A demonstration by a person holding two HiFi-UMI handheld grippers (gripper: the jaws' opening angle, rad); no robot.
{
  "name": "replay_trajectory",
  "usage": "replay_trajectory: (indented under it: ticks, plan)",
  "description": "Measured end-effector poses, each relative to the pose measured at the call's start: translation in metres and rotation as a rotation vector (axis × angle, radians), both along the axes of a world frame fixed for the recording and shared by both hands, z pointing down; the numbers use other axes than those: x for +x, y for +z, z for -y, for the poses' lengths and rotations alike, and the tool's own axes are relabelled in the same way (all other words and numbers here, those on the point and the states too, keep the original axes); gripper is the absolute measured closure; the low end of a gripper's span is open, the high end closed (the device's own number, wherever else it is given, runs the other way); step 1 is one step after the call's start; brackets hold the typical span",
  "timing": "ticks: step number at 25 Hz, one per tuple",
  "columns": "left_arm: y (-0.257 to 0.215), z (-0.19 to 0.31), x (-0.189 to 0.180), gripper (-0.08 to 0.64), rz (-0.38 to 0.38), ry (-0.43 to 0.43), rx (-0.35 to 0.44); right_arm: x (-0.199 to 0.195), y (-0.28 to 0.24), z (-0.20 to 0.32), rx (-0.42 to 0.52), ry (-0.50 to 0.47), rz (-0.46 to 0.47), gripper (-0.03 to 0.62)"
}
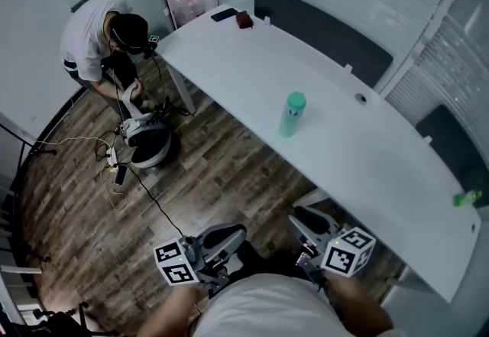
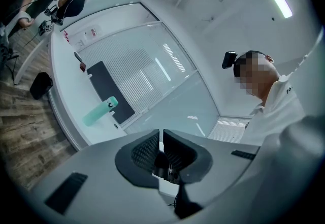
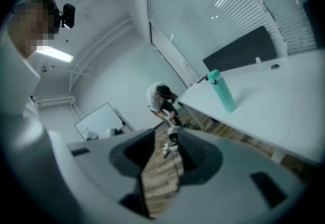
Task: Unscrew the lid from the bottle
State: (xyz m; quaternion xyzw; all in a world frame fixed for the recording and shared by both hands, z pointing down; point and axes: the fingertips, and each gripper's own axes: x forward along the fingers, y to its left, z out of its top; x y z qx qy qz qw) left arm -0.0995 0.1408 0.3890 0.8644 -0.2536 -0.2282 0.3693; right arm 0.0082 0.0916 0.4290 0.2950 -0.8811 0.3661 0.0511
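A mint-green bottle (image 1: 291,115) with a darker green lid stands upright in the middle of the long white table (image 1: 382,167). It also shows in the left gripper view as the bottle (image 2: 100,111) and in the right gripper view as the bottle (image 3: 221,91), far off in both. Both grippers hang close to my body over the wooden floor, short of the table's near edge. My left gripper (image 1: 228,238) (image 2: 161,148) is shut with nothing between its pads. My right gripper (image 1: 309,222) (image 3: 165,151) stands open, only floor showing through the gap.
A person (image 1: 103,30) crouches at the far left by a white round device (image 1: 149,143) and cables on the floor. A dark phone (image 1: 224,14) and a small brown object (image 1: 244,20) lie at the table's far end. A small green item (image 1: 467,197) sits at the right edge.
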Motion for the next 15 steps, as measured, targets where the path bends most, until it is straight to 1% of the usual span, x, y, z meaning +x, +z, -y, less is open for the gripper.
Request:
replay_trajectory:
  ticks: [5, 10, 15]
  plan:
    - [0.007, 0.024, 0.011, 0.54, -0.002, 0.014, -0.016, 0.012, 0.008, 0.025, -0.016, 0.014, -0.009, 0.457]
    - [0.007, 0.062, 0.019, 0.54, 0.009, -0.015, -0.018, 0.02, 0.016, 0.062, -0.031, -0.014, -0.009, 0.456]
    - [0.006, 0.097, 0.033, 0.54, 0.018, -0.027, -0.022, 0.024, 0.012, 0.095, -0.021, -0.046, -0.003, 0.456]
